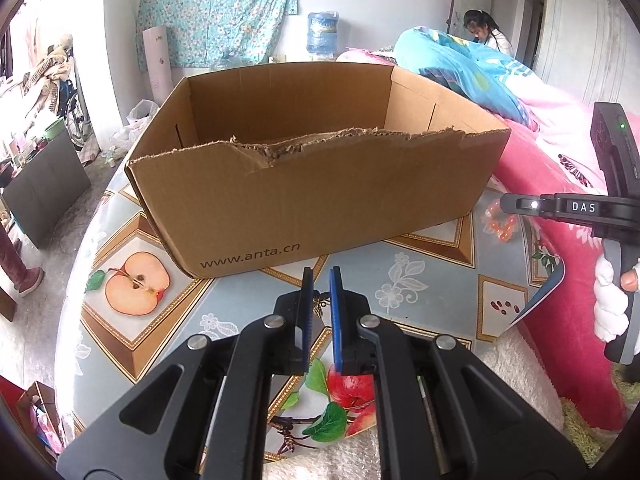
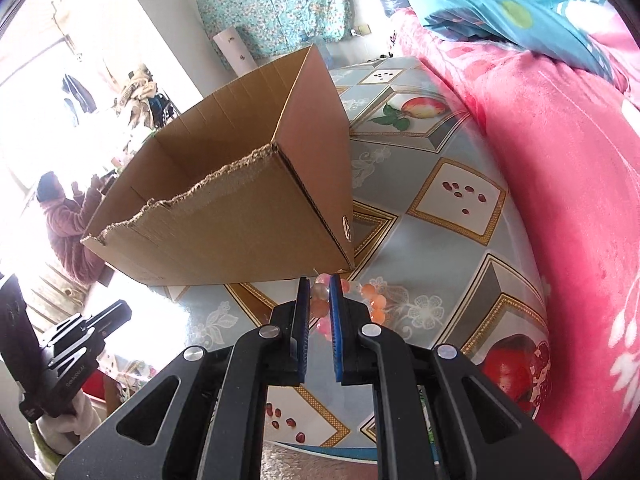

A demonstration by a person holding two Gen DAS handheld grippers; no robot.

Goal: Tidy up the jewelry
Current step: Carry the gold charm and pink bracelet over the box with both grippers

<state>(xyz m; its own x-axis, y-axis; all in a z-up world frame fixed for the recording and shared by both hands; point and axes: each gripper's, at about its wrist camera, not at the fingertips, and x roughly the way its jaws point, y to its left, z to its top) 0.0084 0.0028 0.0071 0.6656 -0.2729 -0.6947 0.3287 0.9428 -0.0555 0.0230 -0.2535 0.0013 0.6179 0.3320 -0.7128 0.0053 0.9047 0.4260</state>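
A: Left wrist view?
B: The left gripper (image 1: pixel 320 280) pinches a small dark butterfly-shaped trinket (image 1: pixel 319 307); the cardboard box (image 1: pixel 312 200) sits just ahead.

A: Right wrist view?
B: The right gripper (image 2: pixel 319 285) is pressed onto the orange bead bracelet (image 2: pixel 352 300), whose loop trails right. The box (image 2: pixel 240 216) lies ahead-left, nearer this hand.

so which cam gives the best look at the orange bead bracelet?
Right wrist view: the orange translucent bead bracelet sits close, dead ahead, with beads between the right gripper pads. Left wrist view shows it small and far at the right edge, beside the brown cardboard box, partly behind the right gripper's tip.
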